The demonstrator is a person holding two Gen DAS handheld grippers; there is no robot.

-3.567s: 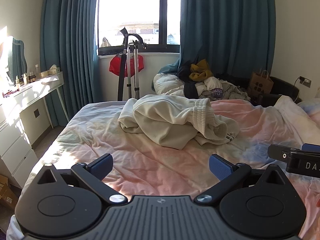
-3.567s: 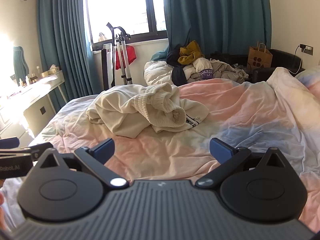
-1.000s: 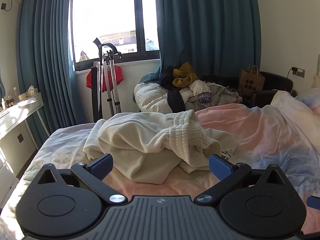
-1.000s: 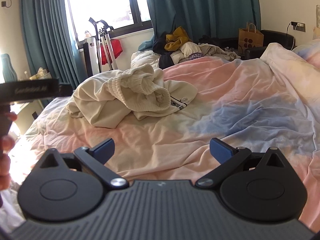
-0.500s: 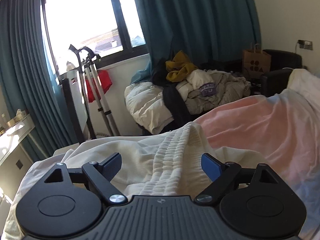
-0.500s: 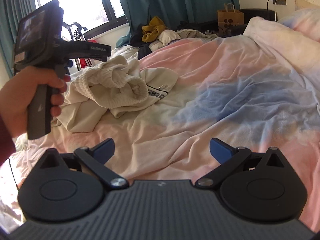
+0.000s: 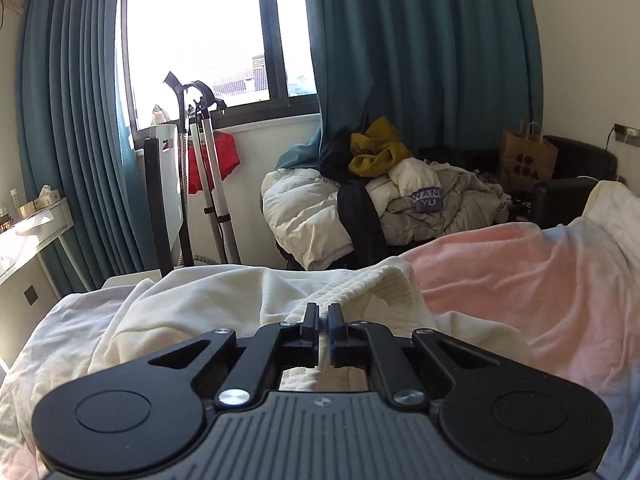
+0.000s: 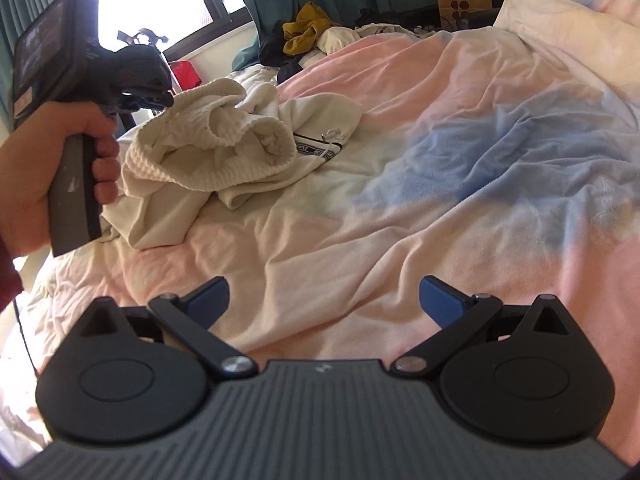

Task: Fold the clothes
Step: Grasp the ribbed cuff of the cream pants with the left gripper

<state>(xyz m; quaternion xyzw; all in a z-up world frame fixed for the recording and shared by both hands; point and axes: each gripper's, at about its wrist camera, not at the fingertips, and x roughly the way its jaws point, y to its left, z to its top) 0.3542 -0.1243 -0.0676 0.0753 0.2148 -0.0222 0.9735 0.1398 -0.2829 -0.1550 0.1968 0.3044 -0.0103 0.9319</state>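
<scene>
Pinching sweatshirt [image 7: 224,300] hem: left claw [image 7: 323,316] clenched | right claw [image 8: 323,300] released over bed [image 8: 460,208] | behind: clothes pile [image 7: 384,196], paper bag [image 7: 528,158]

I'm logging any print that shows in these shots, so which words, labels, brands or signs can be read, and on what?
"WANG YU", roughly: white letters on a purple patch in the clothes pile.
Dark dots, no words: brown paper bag.
Black-and-white band on the cream sweatshirt: too small to read.
Screen on the left gripper: blurred, unreadable.
</scene>
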